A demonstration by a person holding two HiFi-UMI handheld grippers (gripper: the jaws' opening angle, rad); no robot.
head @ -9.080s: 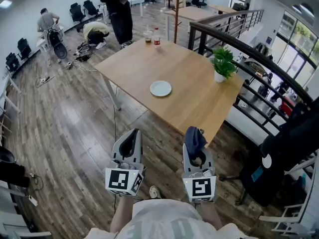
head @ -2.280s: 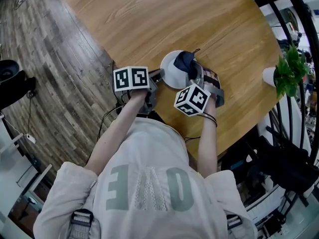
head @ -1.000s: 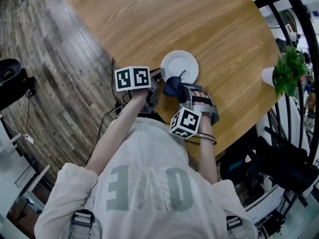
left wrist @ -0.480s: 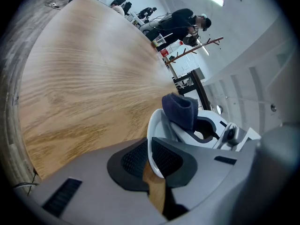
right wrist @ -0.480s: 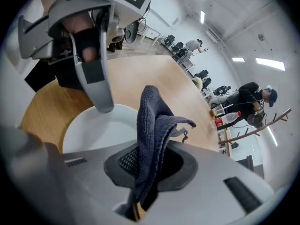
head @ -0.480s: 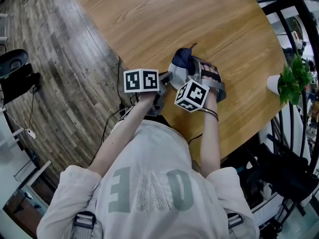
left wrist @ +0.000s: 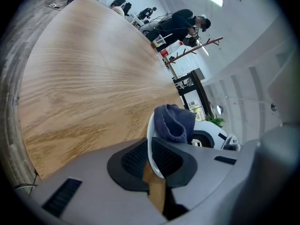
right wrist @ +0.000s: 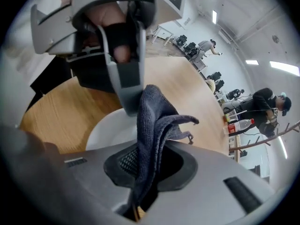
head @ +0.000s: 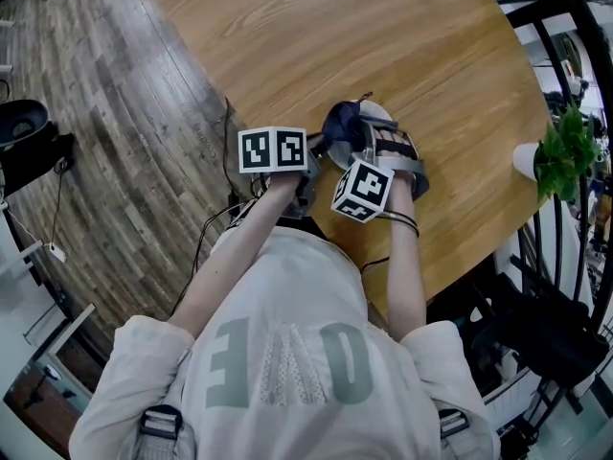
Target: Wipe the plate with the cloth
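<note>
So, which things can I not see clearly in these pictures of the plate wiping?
- Head view: most of the plate lies under the cloth and the right hand-held gripper, so its cleanliness is unknown.
- Head view: the marker cube partly covers the left hand-held gripper on the plate rim.
- Right gripper view: the far bottle has a label too small to read.

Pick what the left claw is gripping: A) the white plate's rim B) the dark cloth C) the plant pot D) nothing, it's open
A: in the left gripper view the left claw is shut on the rim of the plate, while the cloth is pinched in the right claw.
</note>
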